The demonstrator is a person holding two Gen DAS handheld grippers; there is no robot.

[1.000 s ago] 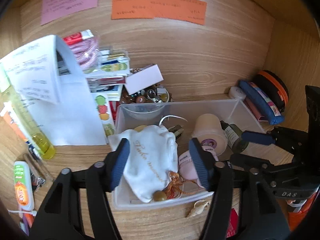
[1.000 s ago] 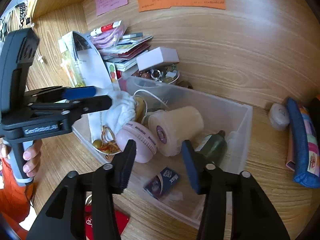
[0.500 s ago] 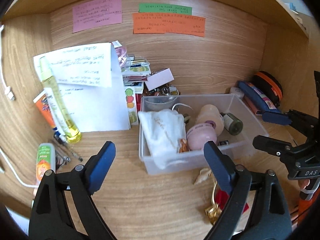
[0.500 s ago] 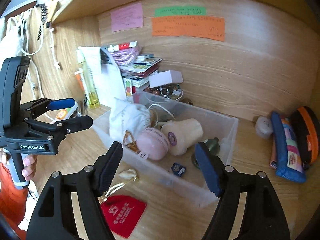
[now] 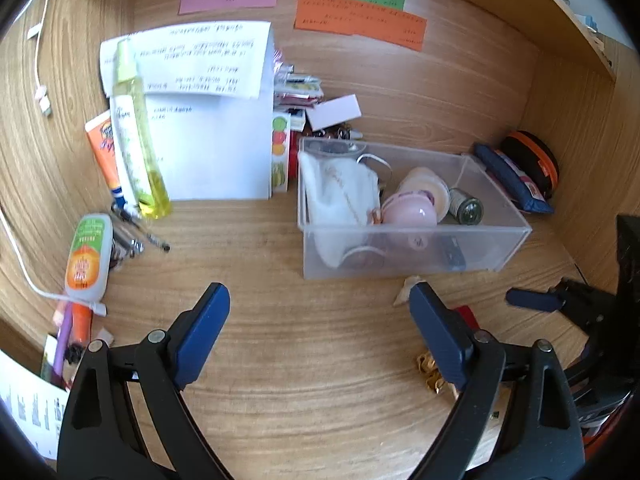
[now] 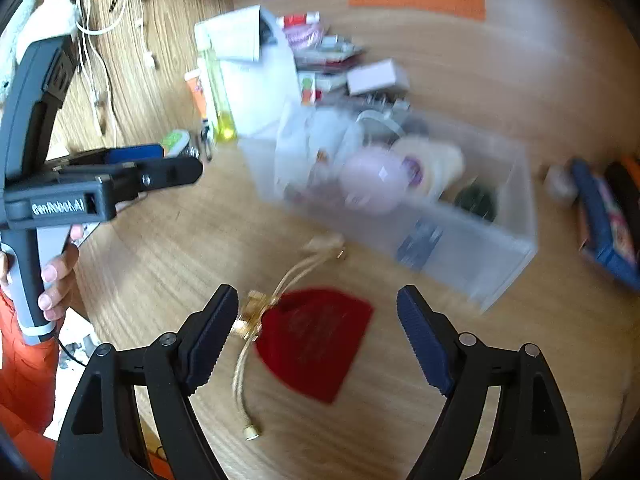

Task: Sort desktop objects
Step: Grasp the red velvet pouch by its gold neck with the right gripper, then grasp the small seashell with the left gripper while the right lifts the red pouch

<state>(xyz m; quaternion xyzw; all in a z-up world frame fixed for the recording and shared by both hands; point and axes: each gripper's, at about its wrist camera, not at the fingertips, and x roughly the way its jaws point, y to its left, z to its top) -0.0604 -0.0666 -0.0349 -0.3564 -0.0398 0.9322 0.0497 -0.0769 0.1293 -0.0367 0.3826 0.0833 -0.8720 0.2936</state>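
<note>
The left gripper point(image 5: 318, 312) is hanging wide open and empty over bare worktop point(image 5: 312, 368), the clear bin point(image 5: 404, 248) sitting beyond it. The right gripper point(image 6: 318, 312) is opening, holding nothing, a red pouch point(image 6: 316, 340) lying below between its fingers.

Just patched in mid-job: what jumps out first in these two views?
The clear plastic bin mid-desk, crammed with a white cloth pouch and a pink round case. Then the red drawstring pouch lying flat on the wood below it, between the right gripper's opening jaws, untouched.
</note>
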